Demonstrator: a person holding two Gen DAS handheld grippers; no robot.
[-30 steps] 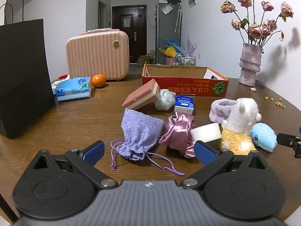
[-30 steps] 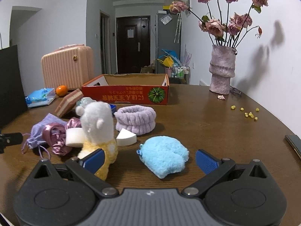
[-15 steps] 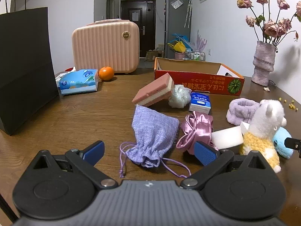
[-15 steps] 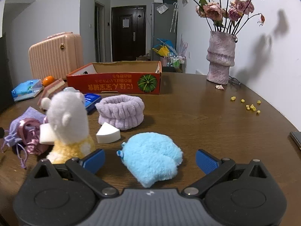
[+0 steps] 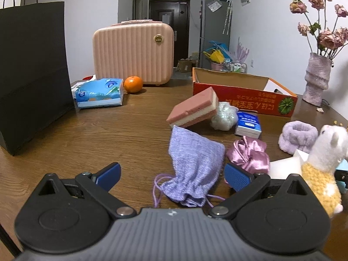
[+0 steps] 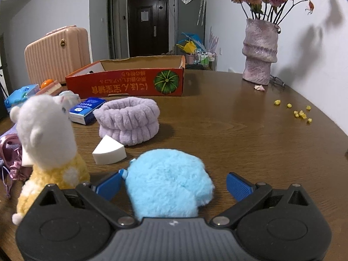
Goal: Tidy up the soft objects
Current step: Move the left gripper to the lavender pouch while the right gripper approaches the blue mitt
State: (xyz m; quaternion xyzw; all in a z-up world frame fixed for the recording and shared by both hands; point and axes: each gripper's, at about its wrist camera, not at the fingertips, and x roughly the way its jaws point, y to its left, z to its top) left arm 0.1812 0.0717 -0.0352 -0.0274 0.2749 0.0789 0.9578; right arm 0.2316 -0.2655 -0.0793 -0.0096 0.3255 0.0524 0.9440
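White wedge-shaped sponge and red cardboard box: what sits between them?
In the right wrist view, a fluffy lilac headband lies between the white wedge sponge and the red cardboard box.

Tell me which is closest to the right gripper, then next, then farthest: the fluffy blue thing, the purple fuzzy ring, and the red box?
1. Fluffy blue thing: right between the right gripper's open fingers.
2. Purple fuzzy ring: farther back, a little left.
3. Red box: behind the ring, farthest away.
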